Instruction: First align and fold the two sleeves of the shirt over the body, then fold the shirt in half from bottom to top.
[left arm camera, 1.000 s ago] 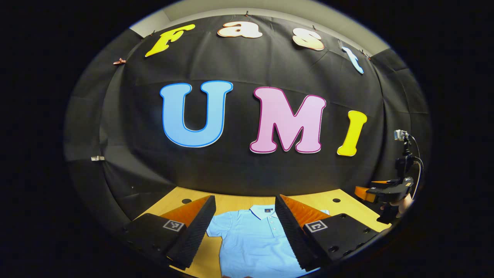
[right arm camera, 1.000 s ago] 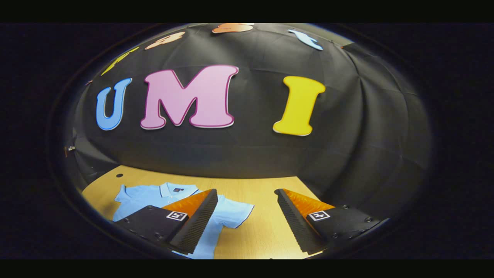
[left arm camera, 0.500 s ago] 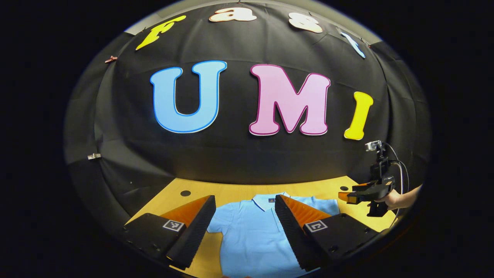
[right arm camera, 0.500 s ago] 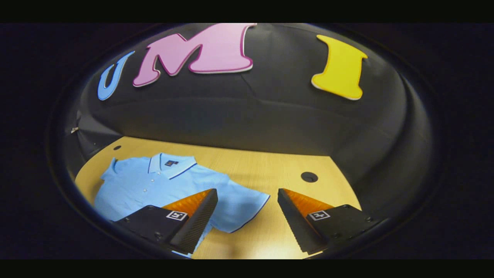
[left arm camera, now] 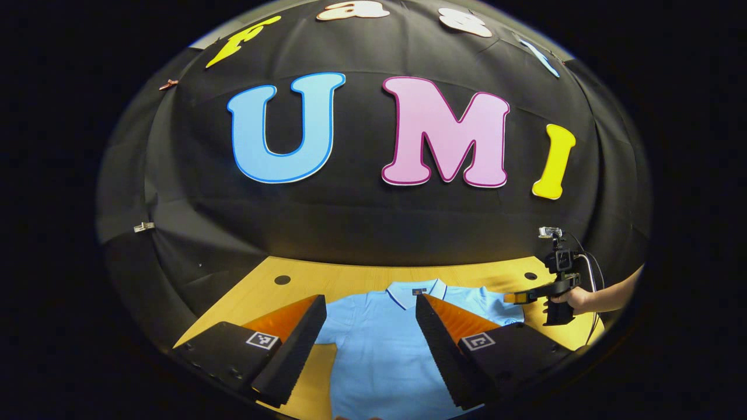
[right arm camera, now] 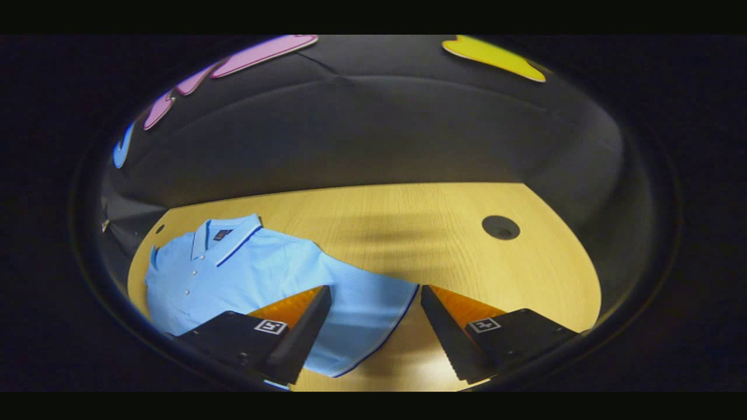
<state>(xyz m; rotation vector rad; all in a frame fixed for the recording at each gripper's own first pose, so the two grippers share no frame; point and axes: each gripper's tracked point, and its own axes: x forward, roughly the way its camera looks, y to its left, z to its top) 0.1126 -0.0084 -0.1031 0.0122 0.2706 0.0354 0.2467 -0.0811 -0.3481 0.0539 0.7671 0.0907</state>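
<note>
Blue shirt (right arm camera: 245, 274) flat on table (right arm camera: 443, 256); left gripper (left arm camera: 370, 326), right gripper (right arm camera: 373, 318) both spread, gripping nothing.

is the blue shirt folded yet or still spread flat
Spread flat. The shirt lies face up on the table, collar showing, and its sleeve sticks out sideways, not yet folded over the body.

No readable text: the shirt (right arm camera: 257, 274) collar label is too small.
</note>
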